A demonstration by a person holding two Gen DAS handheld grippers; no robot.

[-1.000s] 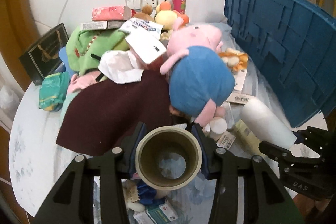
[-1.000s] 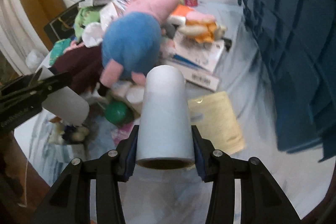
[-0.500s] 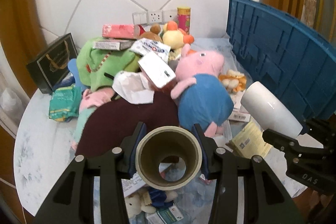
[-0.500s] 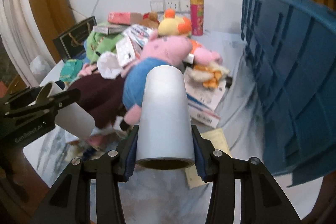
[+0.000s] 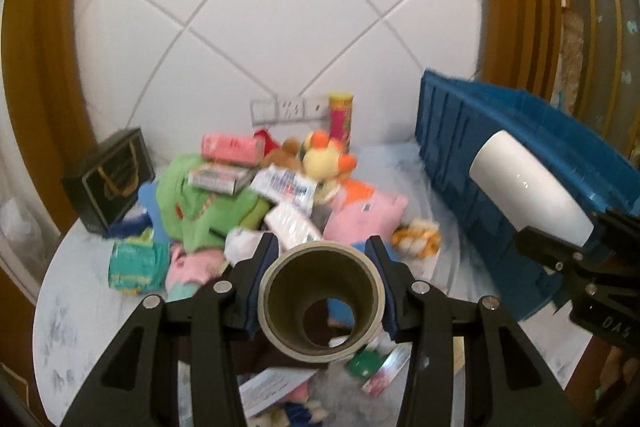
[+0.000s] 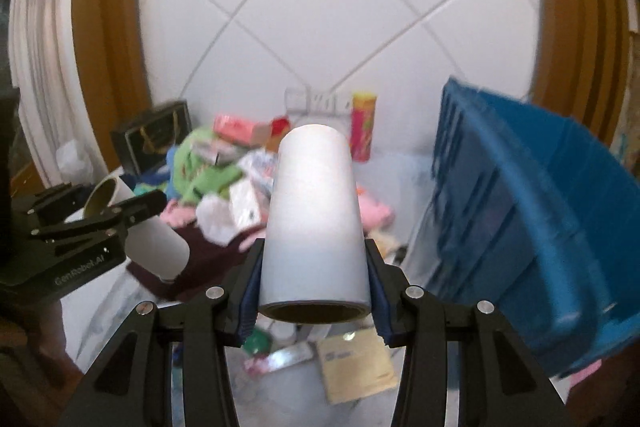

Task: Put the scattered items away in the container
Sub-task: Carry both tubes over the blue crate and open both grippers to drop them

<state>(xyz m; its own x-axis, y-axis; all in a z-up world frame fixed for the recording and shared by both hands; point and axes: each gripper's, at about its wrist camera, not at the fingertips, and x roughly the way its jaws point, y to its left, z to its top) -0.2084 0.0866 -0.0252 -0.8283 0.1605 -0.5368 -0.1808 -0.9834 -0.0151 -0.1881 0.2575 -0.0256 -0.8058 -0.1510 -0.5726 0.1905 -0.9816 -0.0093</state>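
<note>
Scattered items (image 5: 276,187) are heaped on the white table (image 5: 72,307), well below both raised grippers: plush toys, small boxes and a dark red cloth (image 6: 208,259). The blue container (image 5: 512,163) is seen tilted at the right side of the table, just beside the heap. The left gripper (image 5: 322,291) is closed on a cardboard tube roll (image 5: 320,301), its blue pads (image 5: 260,287) pressed against the roll's two sides, the hollow core facing the camera. The right gripper (image 6: 314,291) is clamped on a white roll (image 6: 314,223), held lengthwise between its fingers and pointed toward the tiled wall (image 6: 340,7). A tall pink and yellow can (image 5: 340,121) is set upright at the far edge, below the wall sockets (image 5: 286,109).
</note>
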